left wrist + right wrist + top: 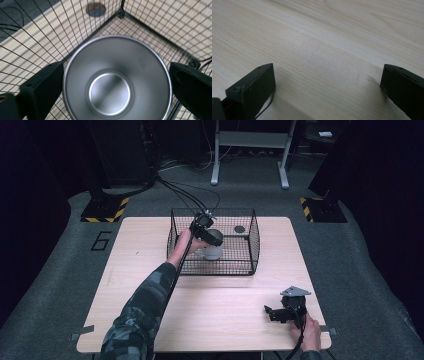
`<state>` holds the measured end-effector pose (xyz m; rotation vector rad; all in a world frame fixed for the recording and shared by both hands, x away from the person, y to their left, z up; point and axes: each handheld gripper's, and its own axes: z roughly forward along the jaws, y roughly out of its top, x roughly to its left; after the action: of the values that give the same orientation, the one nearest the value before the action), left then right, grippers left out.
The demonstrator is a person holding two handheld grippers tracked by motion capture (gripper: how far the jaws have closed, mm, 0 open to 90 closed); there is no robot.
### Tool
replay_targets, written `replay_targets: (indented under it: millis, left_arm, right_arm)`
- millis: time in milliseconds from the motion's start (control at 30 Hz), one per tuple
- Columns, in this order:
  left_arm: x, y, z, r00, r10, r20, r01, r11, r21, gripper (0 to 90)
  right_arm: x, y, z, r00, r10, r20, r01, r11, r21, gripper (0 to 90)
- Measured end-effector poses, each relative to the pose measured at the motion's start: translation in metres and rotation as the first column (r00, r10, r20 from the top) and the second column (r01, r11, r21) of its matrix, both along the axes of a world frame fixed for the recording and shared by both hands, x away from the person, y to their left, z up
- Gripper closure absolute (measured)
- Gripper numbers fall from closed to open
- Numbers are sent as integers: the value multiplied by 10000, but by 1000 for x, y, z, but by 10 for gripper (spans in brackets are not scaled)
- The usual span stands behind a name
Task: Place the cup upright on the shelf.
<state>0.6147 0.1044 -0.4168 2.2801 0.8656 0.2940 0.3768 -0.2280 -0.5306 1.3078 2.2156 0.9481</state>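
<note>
A pale wooden bench [210,310] carries a wire basket [252,247]. Inside it, the left gripper [116,82] straddles a steel bowl [117,80]; close the open fingers squarely on its rim. The right gripper [328,85] rests open near the right edge.

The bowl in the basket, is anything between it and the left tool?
Nothing visible. The bowl sits right between the left tool's spread jaws, inside the basket, with only mesh beyond it.

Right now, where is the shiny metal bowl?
The shiny round metal bowl sits inside the black wire basket at the table's far middle, between the left gripper's jaws.
</note>
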Motion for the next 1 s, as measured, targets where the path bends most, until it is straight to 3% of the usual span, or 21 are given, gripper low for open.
replay_targets:
  millis: [233,300,500,767,1000]
  left_arm:
    - [-7,6,14,9993,107,369,-85,9982,-594,0]
    - [-11,8,22,9989,-61,475,85,9987,-501,0]
    - [-30,19,47,9962,-254,834,333,9949,-950,1]
    - [-67,43,74,9902,-477,1311,625,9918,-1112,1]
    - [-111,71,82,9826,-663,1736,859,9904,-1080,1]
  right_arm:
    - [0,0,0,10000,6,-6,-6,10000,5,0]
    - [0,0,0,10000,4,-34,-4,10000,2,0]
    - [0,0,0,10000,24,-44,-25,10000,-41,0]
    - [0,0,0,10000,27,-11,-27,10000,-27,0]
    - [0,0,0,10000,29,-19,-29,10000,-23,0]
